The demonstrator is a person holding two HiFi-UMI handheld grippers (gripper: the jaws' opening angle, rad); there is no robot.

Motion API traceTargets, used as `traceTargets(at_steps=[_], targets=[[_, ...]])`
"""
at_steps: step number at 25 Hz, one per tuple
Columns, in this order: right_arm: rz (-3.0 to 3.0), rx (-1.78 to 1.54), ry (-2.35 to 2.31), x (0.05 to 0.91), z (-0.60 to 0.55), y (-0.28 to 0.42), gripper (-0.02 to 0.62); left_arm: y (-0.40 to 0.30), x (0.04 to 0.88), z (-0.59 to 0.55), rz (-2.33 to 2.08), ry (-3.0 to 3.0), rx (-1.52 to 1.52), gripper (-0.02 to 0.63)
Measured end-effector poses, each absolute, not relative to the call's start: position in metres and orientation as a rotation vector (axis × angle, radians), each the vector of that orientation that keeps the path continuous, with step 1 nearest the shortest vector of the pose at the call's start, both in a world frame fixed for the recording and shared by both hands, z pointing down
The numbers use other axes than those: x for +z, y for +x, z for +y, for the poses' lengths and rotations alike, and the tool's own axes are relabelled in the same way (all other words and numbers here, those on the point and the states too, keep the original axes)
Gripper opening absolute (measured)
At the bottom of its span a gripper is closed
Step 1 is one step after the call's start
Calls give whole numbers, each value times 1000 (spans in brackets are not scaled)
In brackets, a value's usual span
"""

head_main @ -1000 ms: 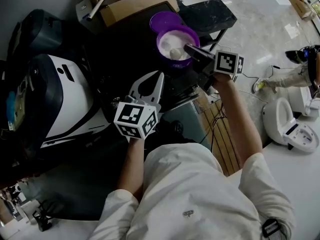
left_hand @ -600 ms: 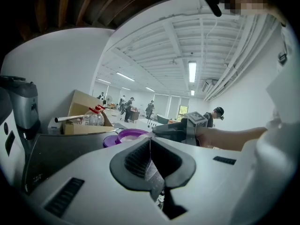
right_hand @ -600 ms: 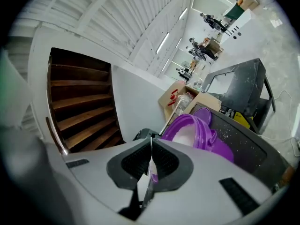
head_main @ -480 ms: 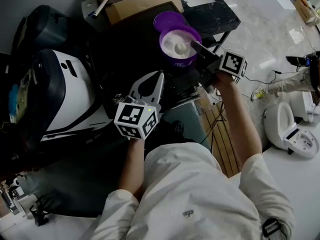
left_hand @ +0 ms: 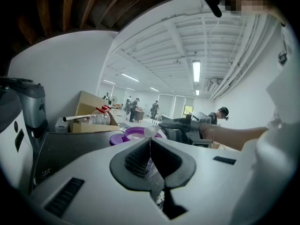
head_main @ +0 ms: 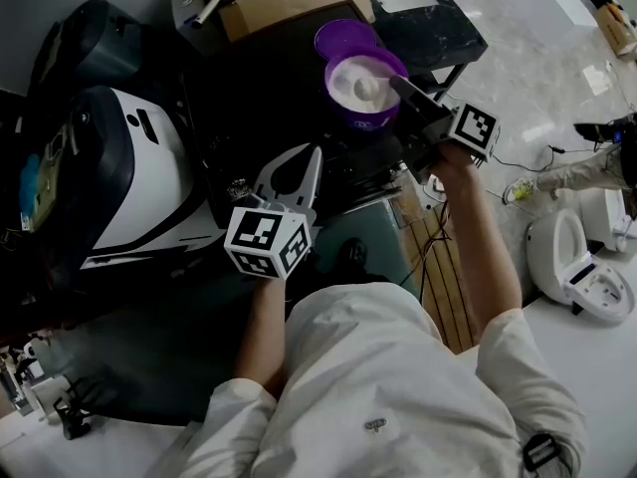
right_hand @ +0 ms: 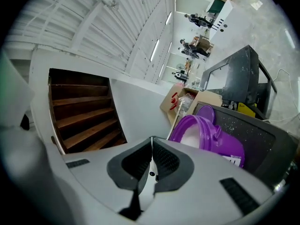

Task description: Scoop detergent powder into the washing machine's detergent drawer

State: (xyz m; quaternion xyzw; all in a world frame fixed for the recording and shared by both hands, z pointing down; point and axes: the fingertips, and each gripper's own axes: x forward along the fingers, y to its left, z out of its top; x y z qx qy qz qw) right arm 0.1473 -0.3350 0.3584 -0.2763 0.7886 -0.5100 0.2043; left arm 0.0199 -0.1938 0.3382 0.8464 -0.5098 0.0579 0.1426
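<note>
The scoop (head_main: 366,88) has crept across the powder (head_main: 346,76) since a second ago. The left claw (head_main: 311,157), pinched shut on nothing, hovers over the bench's (head_main: 249,98) near edge. Purple tub (head_main: 360,118), far right corner (powder inside). The right claw (head_main: 400,86) clamps the scoop handle: lift level, slowly. The detergent drawer? Too dark to find.

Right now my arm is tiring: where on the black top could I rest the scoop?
Bare black top lies left of the purple tub, between the cardboard box and the left tongs. By the tub it is crowded: lid behind, right tongs holding the scoop above the powder.
</note>
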Motion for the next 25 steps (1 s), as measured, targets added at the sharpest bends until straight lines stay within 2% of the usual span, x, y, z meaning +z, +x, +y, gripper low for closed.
traceTargets(at_steps=[25], targets=[[2025,-1613,-470,350,-262,78,8,-54,352,-151,-1588,2322,115,20]])
